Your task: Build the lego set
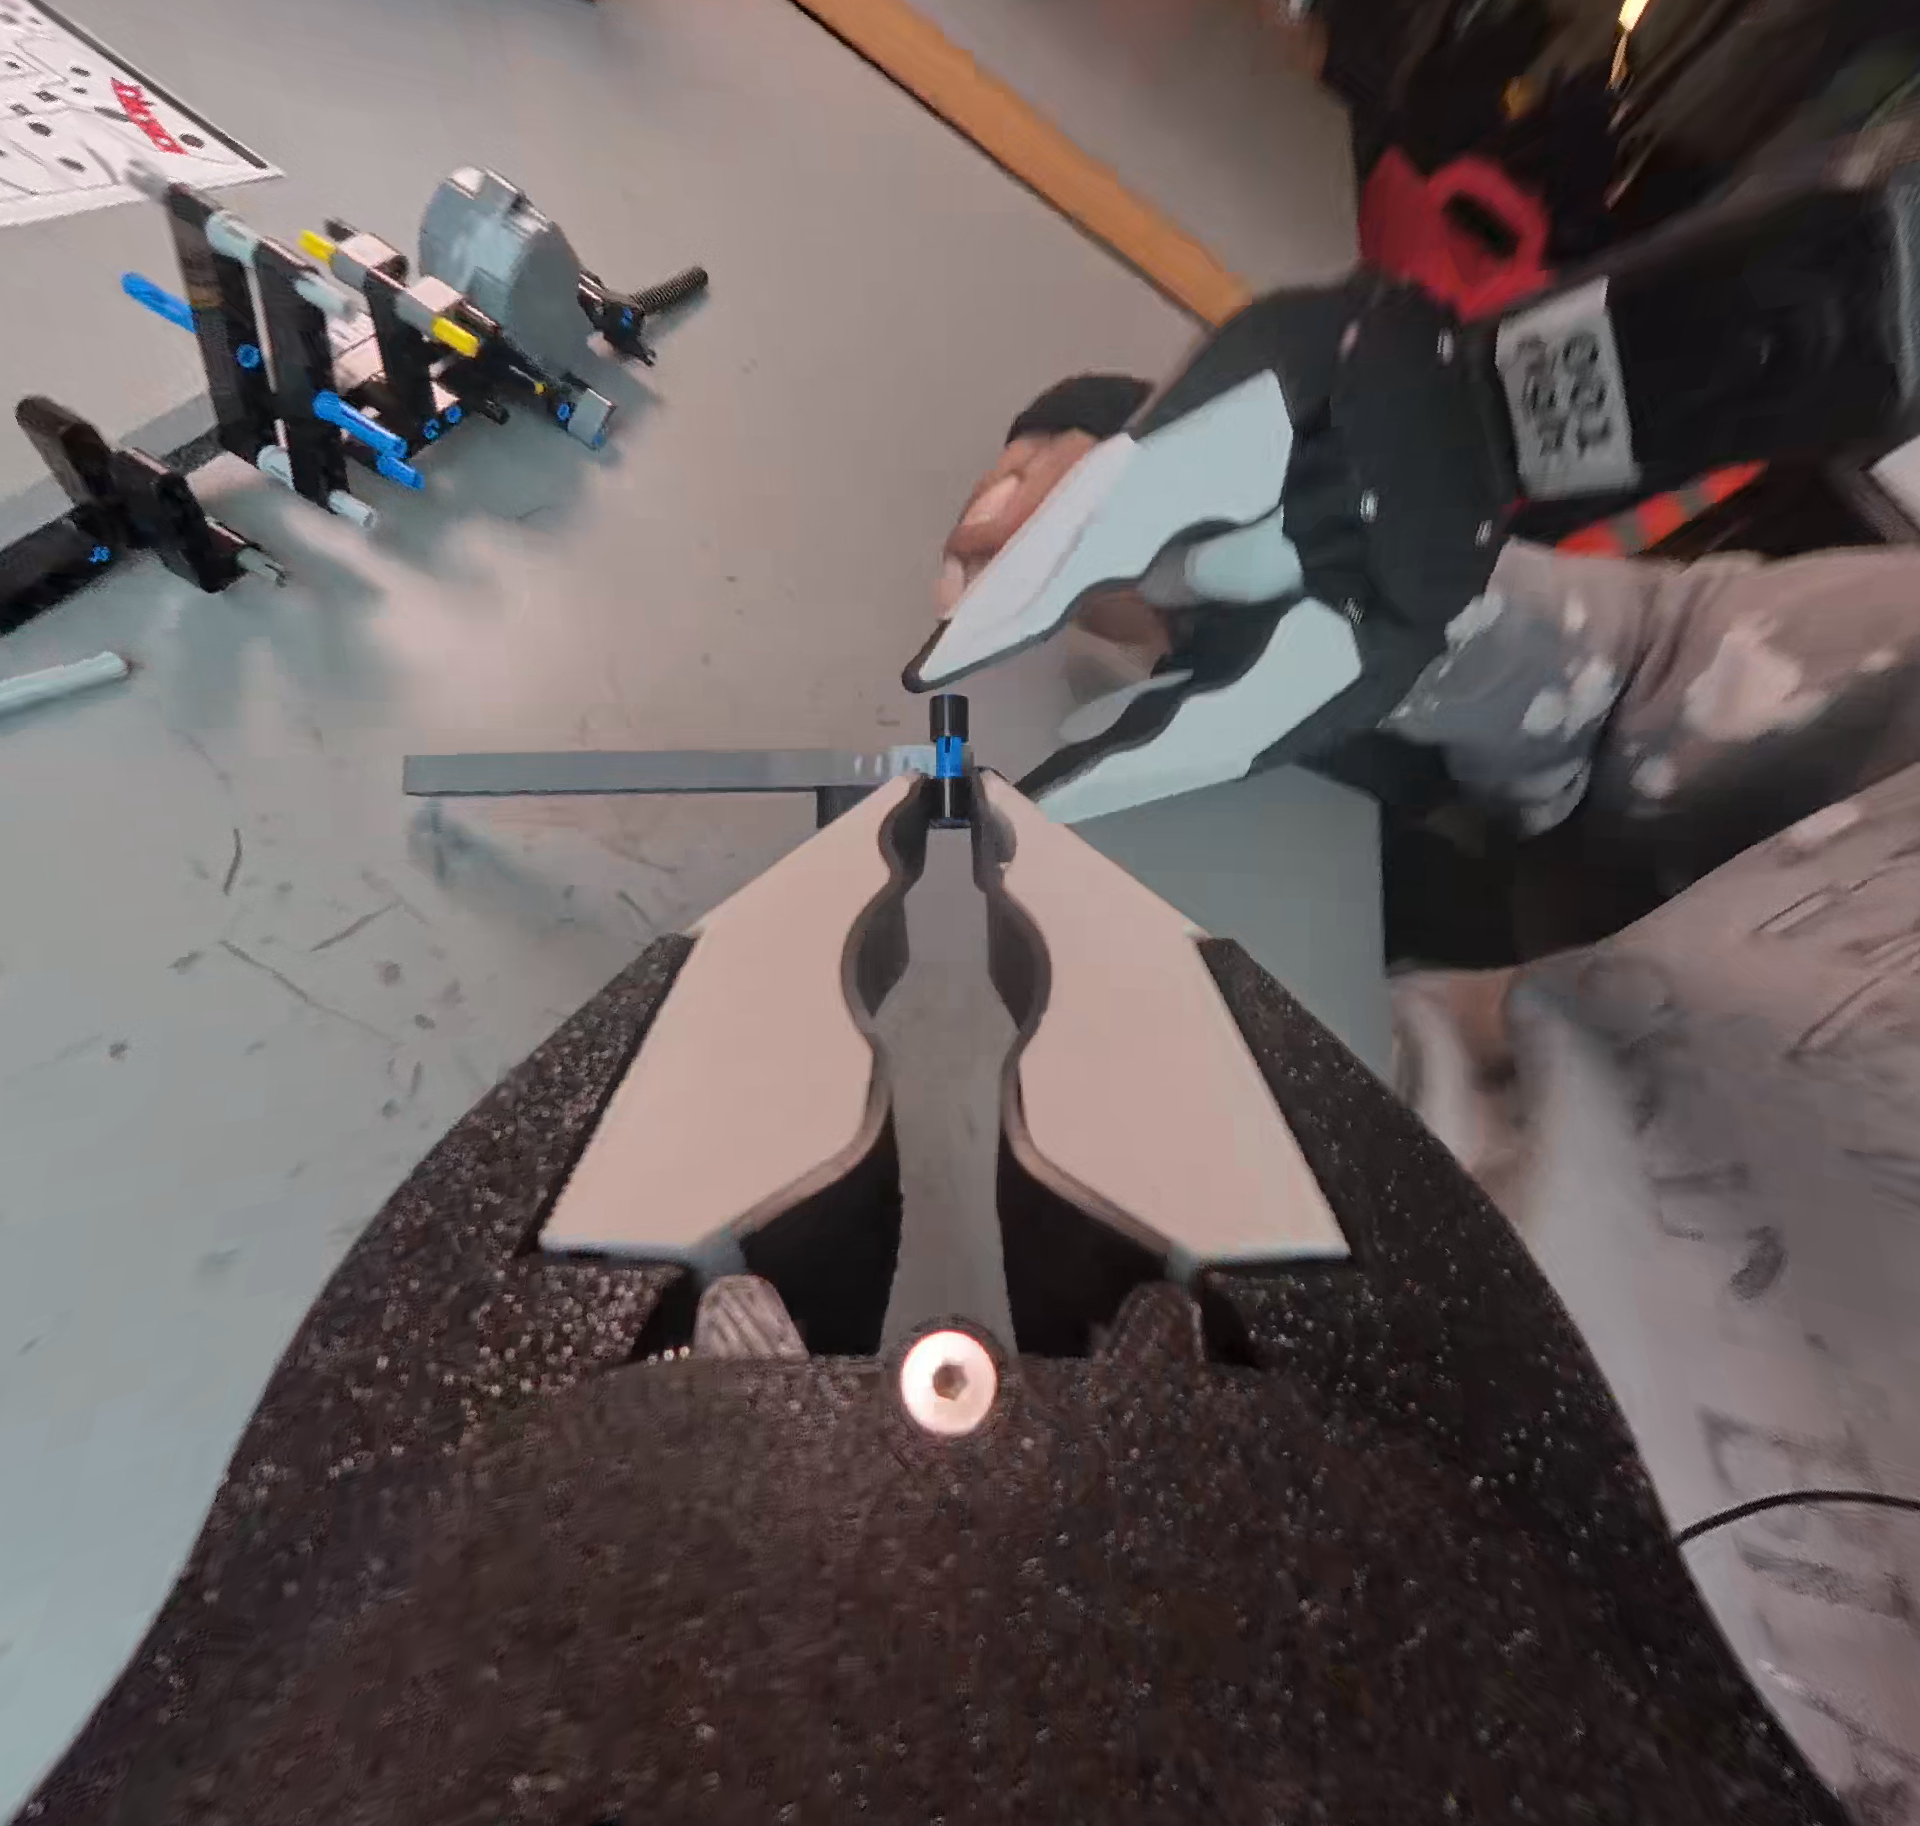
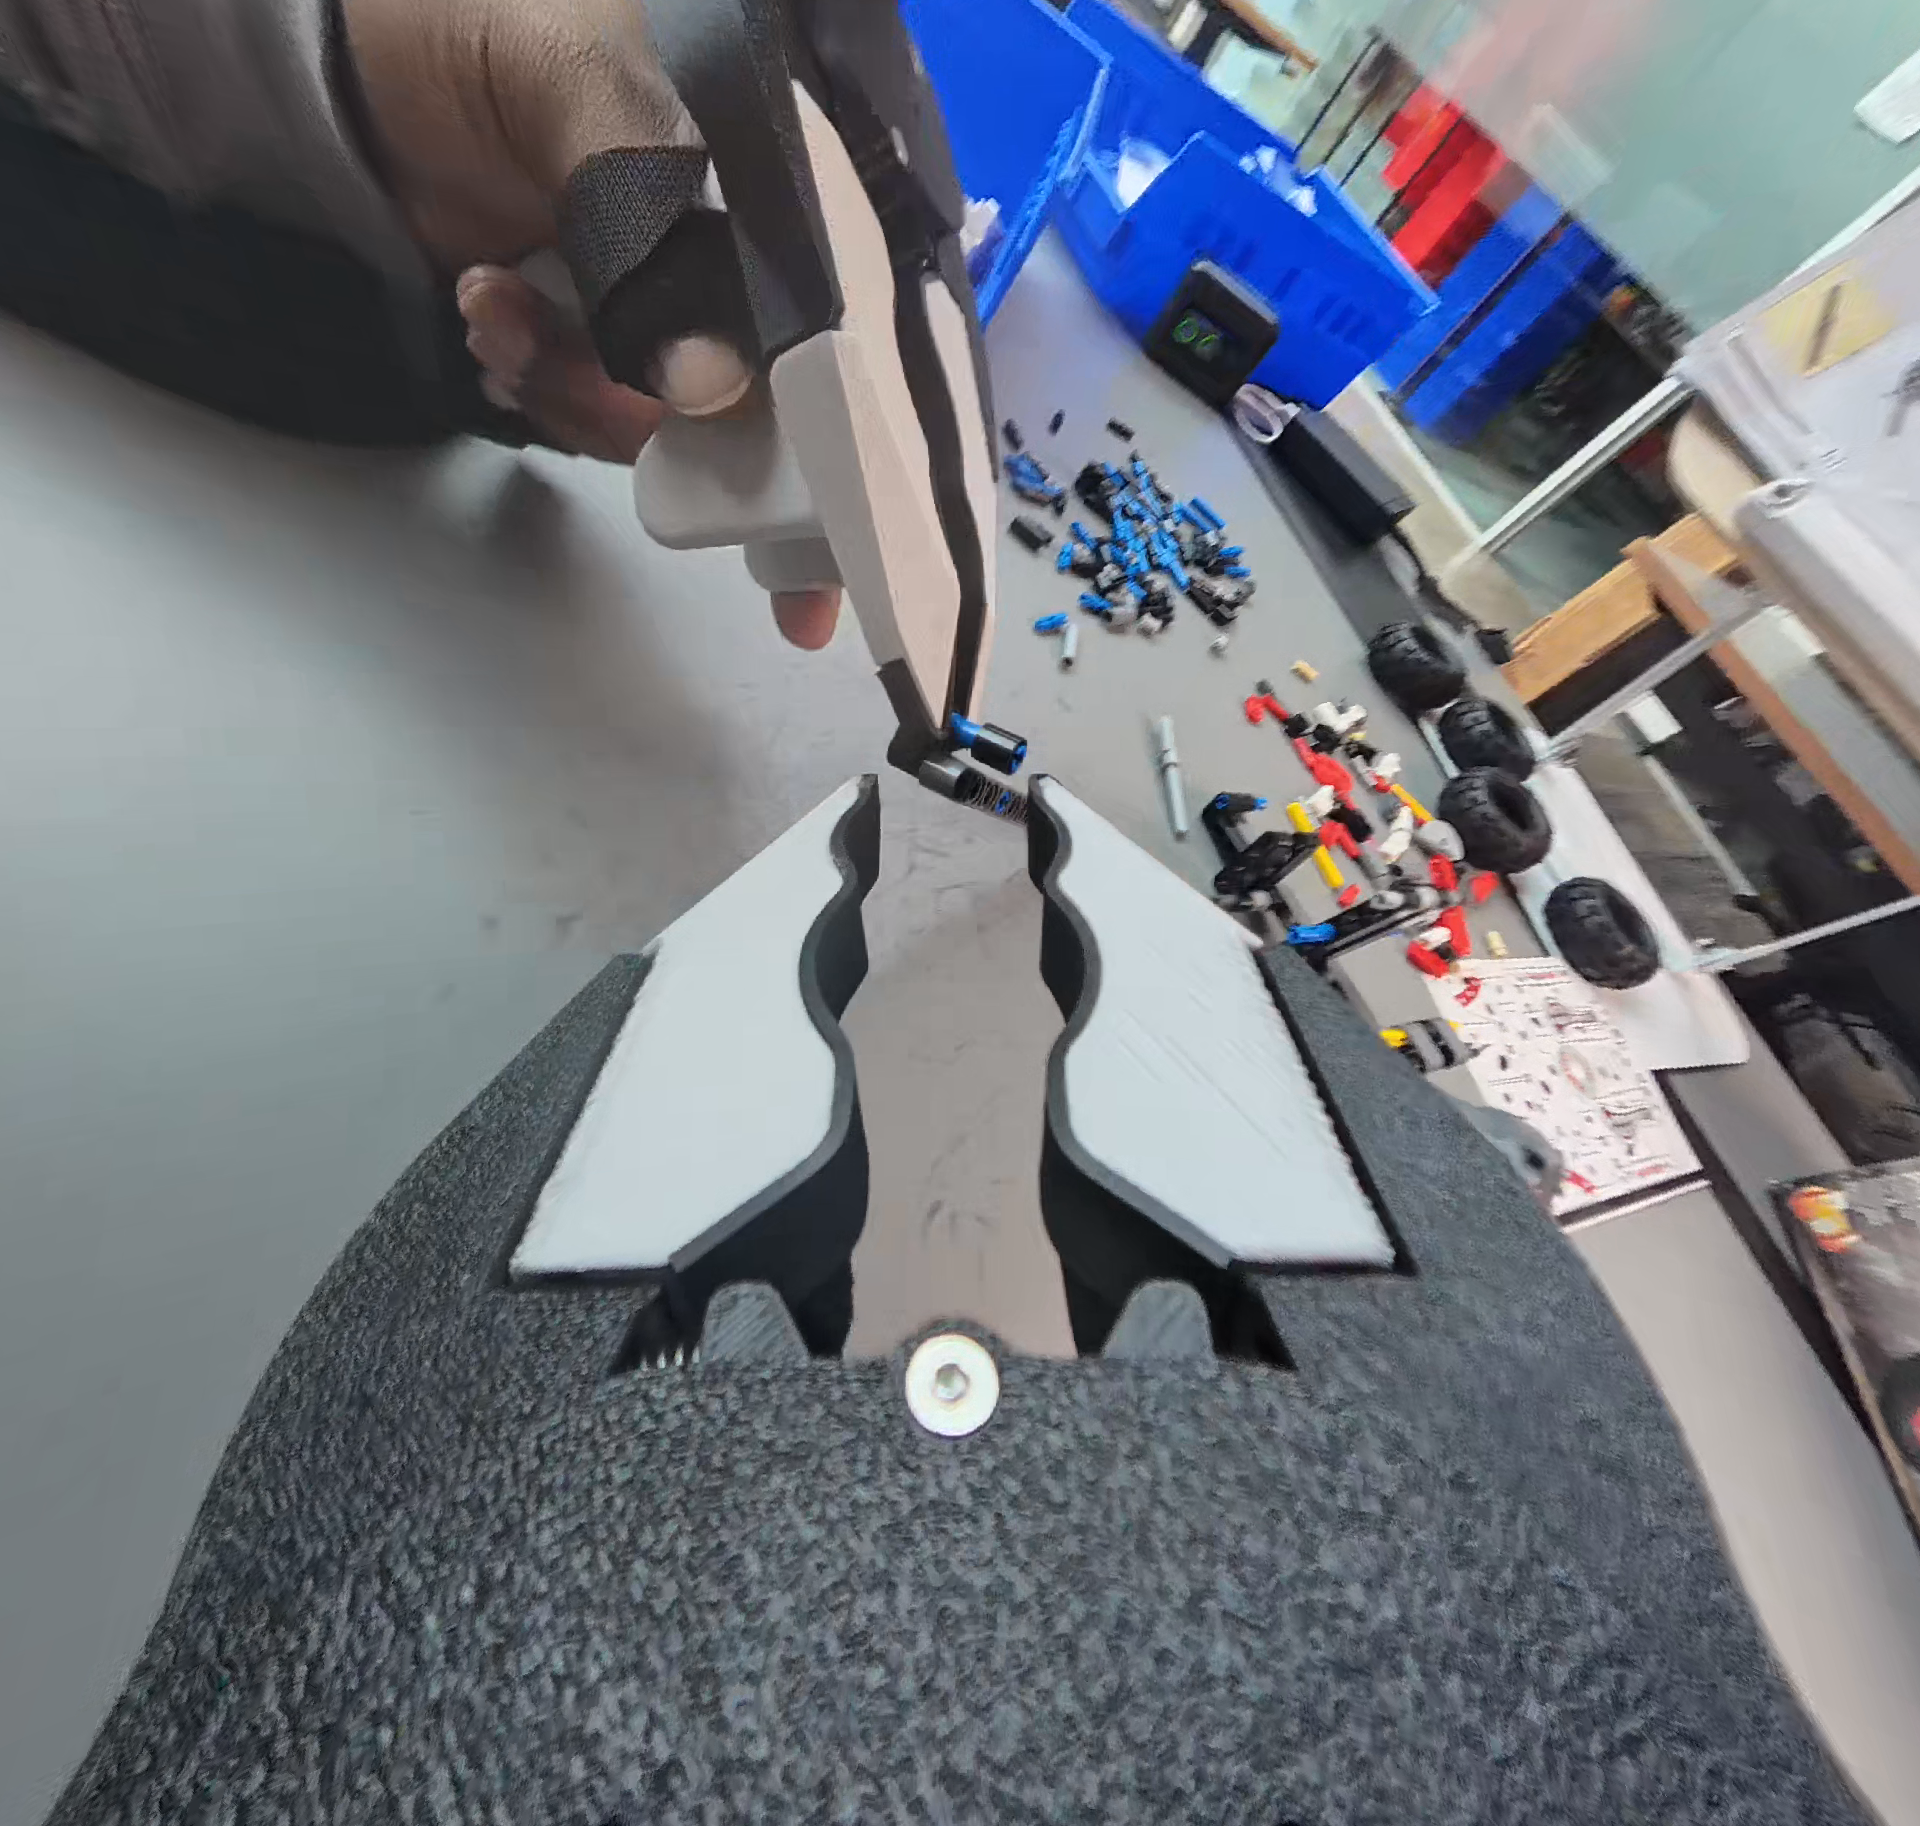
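Left wrist view: your left gripper pinches a small black-and-blue pin piece above the table. Your right gripper stands spread and empty just beside it. You seem mid-handover or mating a spring-like part, though blur hides the joint; next, align carefully before clamping.

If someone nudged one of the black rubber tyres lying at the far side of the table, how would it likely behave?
The tyres lie among loose parts beside the instruction sheet. Being round, one would probably roll if it stands on its tread; whether they stand or lie flat is unclear. The knobbly tread suggests it would grip the grey table rather than slide. It looks light and hollow, so probably easy to shift.
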The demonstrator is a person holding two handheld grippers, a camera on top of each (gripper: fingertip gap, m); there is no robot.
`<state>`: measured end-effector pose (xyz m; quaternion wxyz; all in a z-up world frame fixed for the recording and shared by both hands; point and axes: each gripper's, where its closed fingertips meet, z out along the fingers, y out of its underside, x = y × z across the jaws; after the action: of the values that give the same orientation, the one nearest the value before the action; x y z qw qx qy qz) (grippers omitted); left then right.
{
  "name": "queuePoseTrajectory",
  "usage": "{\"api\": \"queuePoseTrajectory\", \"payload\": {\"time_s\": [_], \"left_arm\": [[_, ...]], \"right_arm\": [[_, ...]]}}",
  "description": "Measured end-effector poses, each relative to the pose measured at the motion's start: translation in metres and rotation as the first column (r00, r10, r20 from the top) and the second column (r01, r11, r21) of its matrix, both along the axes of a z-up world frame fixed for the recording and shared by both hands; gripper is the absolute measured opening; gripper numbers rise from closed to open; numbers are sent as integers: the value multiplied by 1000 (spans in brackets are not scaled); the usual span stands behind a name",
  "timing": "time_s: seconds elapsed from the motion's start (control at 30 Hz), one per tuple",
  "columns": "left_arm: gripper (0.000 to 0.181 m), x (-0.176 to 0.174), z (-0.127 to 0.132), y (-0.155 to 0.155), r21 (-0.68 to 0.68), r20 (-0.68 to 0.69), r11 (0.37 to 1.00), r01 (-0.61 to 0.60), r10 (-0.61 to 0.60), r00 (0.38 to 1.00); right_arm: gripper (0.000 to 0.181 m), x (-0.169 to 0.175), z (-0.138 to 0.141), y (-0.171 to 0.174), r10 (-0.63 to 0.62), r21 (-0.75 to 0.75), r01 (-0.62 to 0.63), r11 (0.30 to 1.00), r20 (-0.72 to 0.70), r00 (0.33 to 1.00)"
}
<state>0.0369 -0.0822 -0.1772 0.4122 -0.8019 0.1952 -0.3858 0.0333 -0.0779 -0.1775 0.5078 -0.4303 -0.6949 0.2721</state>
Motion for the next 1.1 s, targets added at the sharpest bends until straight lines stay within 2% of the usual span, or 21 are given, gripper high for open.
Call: {"api": "queuePoseTrajectory", "payload": {"time_s": [0.1,0.2,0.47,0.63,0.7,0.8,0.9,0.97,1.03,1.1], "left_arm": [[10,-5,18,4,-75,238,997,-10,28,971],[9,-8,25,5,-117,355,993,5,37,934],[9,-5,26,3,-159,428,987,33,39,903],[9,-3,30,0,-154,467,986,67,12,884],[17,-5,40,-4,-94,486,992,84,-27,873],[30,-14,51,-9,74,385,996,55,-79,920],[42,-16,46,-10,227,154,973,42,-79,985],[48,-5,44,-15,273,88,958,87,-115,989],[52,13,41,-24,274,76,949,157,-184,980],[37,27,39,-31,266,70,940,212,-238,969]], "right_arm": [[32,-9,19,4,-63,91,72,993,-97,993],[33,-16,23,2,-68,121,82,989,-111,991],[26,-16,25,3,-71,212,97,972,-129,989],[25,-13,28,0,-33,143,54,988,-147,989],[26,-10,35,0,-19,72,32,997,-180,984],[26,-1,52,-3,32,-150,-76,986,-277,960],[26,9,71,-12,87,-393,-244,887,-376,923],[26,12,79,-18,115,-461,-320,828,-418,901],[26,12,81,-26,147,-494,-370,787,-433,889],[26,12,80,-33,178,-498,-397,771,-430,885]]}}
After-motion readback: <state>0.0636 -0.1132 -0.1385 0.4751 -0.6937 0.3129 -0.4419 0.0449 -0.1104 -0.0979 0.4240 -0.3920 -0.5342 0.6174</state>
